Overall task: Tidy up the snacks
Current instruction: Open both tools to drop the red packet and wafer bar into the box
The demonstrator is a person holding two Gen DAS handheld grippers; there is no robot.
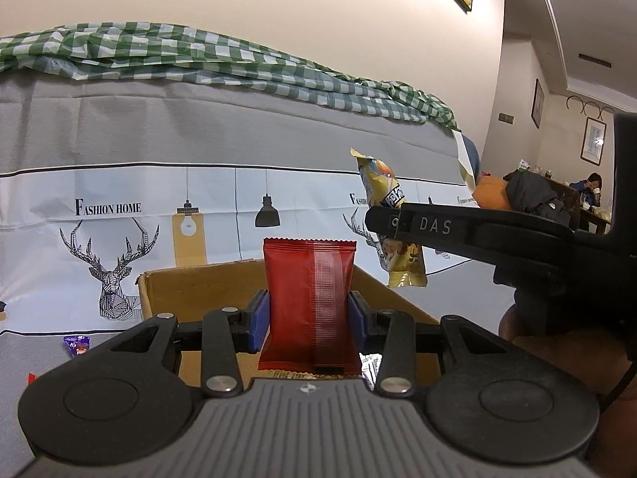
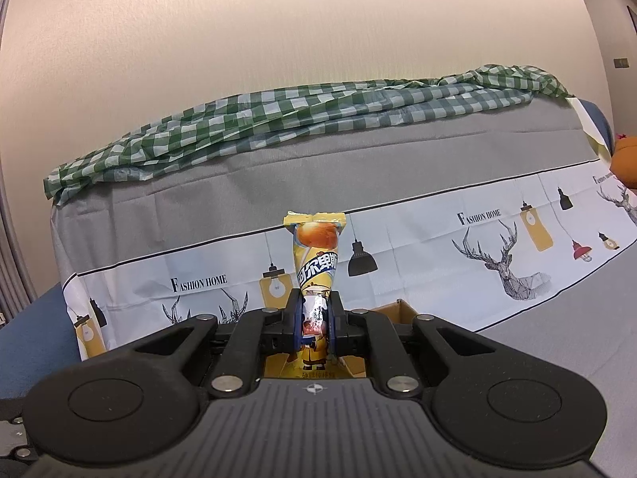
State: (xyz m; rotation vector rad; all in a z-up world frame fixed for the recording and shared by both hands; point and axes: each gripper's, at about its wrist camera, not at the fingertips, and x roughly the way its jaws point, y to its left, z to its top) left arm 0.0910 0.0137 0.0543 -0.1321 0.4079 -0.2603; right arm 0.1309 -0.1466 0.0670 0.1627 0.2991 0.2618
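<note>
Left wrist view: the left gripper (image 1: 309,314) is pinching a red snack packet (image 1: 309,302) upright between its blue pads (image 1: 258,316), right over an open cardboard box (image 1: 187,286). The packet's bottom edge is cut off by the gripper body, and most of the box interior is blocked too (something silvery peeks out inside, can't make it out). The right gripper (image 1: 388,221) comes in from the right, clamped on a yellow snack packet (image 1: 392,215). A small purple wrapper (image 1: 77,344) lies on the grey cloth (image 1: 40,354) at left.

Right wrist view: the right gripper (image 2: 316,318) is squeezing the yellow snack packet (image 2: 316,255) at its middle, the lower end hidden behind the fingers. Only a corner of the cardboard box (image 2: 400,312) shows.
</note>
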